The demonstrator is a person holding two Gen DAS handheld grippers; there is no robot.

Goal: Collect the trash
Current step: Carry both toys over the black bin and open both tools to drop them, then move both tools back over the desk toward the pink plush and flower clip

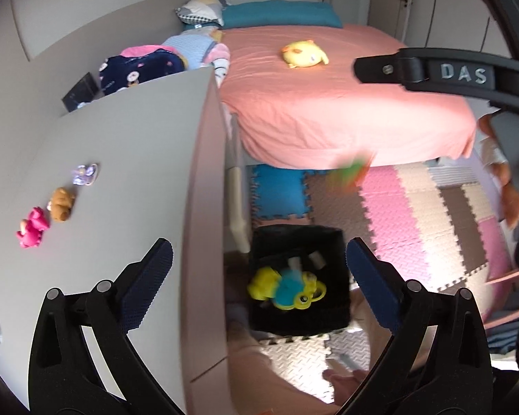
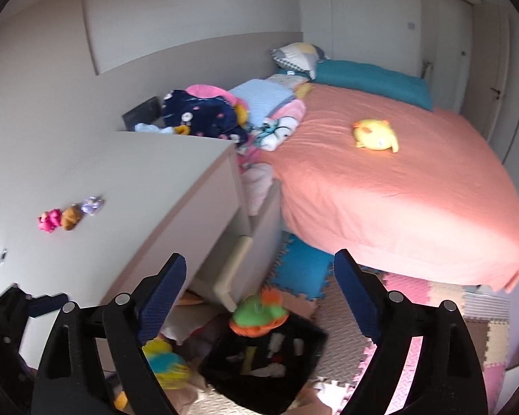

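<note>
Both your grippers are wide open with nothing pinched: the left gripper [image 1: 259, 283] is parked over the black bin [image 1: 299, 278] at 6 o'clock with a yellow-and-blue toy [image 1: 285, 287] sitting in it, and the right gripper [image 2: 259, 297] frames a green-and-orange plush [image 2: 259, 314] that's blurry, so it may be dropping toward the bin rim rather than resting there. If so, it could bounce off onto the foam mat [image 2: 332, 356]. Farther out, three small toys [image 1: 53, 207] at 9 o'clock on the dresser [image 1: 128, 159] and a yellow plush [image 1: 304, 54] at 12 on the bed [image 1: 346, 110] remain.
</note>
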